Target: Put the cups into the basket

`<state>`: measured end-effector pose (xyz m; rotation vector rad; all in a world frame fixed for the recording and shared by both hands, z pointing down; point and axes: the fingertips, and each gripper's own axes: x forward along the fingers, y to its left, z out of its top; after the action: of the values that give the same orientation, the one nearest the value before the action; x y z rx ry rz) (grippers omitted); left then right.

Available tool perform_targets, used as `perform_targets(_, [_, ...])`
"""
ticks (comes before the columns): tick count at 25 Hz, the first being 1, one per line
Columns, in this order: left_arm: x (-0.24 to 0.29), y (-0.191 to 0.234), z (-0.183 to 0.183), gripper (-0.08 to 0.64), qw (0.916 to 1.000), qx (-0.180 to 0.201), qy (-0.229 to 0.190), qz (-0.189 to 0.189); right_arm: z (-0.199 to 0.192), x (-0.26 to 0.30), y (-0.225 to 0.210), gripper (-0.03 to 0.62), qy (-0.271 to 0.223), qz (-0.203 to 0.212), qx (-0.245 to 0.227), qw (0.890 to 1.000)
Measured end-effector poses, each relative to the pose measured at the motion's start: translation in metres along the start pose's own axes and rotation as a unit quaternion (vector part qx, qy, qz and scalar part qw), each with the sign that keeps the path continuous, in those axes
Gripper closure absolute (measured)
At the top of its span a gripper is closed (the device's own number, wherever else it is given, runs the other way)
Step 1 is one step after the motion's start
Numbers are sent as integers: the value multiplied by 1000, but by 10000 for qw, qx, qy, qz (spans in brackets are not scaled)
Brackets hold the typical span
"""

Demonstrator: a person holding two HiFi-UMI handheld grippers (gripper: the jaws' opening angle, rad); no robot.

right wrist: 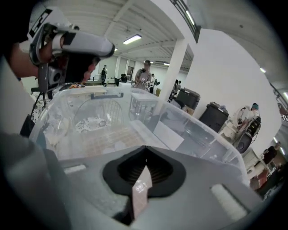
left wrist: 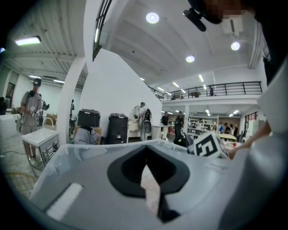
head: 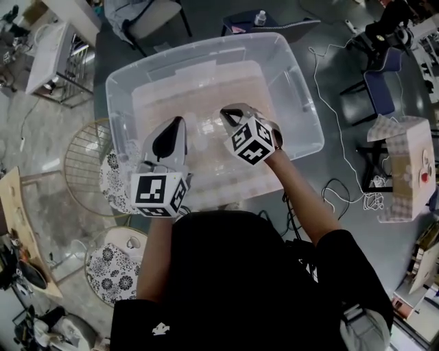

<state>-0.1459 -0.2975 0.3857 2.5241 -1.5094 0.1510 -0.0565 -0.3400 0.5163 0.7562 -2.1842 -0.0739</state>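
A white cable (head: pixel 372 201) snakes across the grey floor (head: pixel 357 137) beside a blue chair (head: pixel 381 86) (a bottle (head: pixel 260 18) stands farther off).

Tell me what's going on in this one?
A person holds both grippers over a big clear bin. The left gripper and the right gripper point into it side by side, each with its jaws together. Faint clear shapes show in the bin between them, but I can't tell whether they are cups or whether either gripper holds one. A wire basket stands to the left of the bin.
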Motion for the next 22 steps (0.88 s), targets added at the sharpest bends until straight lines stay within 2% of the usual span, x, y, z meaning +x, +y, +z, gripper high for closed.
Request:
perform_targets(5, [-3, -13, 5, 554, 9998, -155, -72, -30, 31, -36, -9, 591, -590, -268, 72, 9979])
perform_targets(9, [-7, -25, 8, 554, 9999, -16, -114, -1, 51, -64, -9, 591, -1174, -264, 389, 9920])
perform_targets(13, [-16, -38, 6, 554, 9999, -30, -124, 60, 57, -90, -2, 591, -1649, -222, 683, 9837])
perform_targets(18, [-26, -56, 3, 554, 9997, 75, -157, 150, 62, -121, 3, 591, -2209, -258, 799, 9717])
perform_targets(22, [-36, -71, 2, 554, 9991, 186, -260, 271, 62, -142, 13, 591, -2479, -165, 865, 9648])
